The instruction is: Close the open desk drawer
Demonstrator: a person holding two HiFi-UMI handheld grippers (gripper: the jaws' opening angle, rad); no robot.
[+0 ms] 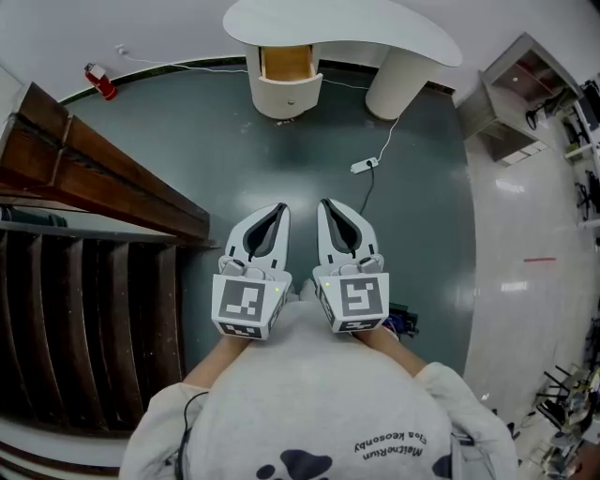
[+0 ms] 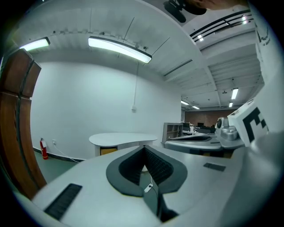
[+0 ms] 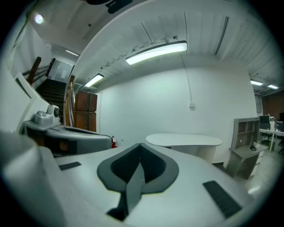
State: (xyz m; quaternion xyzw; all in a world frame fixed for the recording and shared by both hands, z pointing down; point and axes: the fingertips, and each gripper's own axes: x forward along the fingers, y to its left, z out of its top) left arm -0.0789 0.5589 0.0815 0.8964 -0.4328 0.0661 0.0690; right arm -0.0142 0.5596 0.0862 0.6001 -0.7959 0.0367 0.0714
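dark green floor (image 1: 187, 159), white walls (image 2: 88, 102)

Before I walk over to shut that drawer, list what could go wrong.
1. A white power strip and its cable lie on the floor between you and the desk: likely a trip hazard.
2. The open drawer has a curved front; the shut tips of the left gripper or right gripper could slide off when pushing.

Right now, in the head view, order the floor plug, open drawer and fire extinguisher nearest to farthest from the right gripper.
1. Floor plug, just ahead of the right gripper.
2. Open drawer, in the desk ahead.
3. Fire extinguisher, far left.
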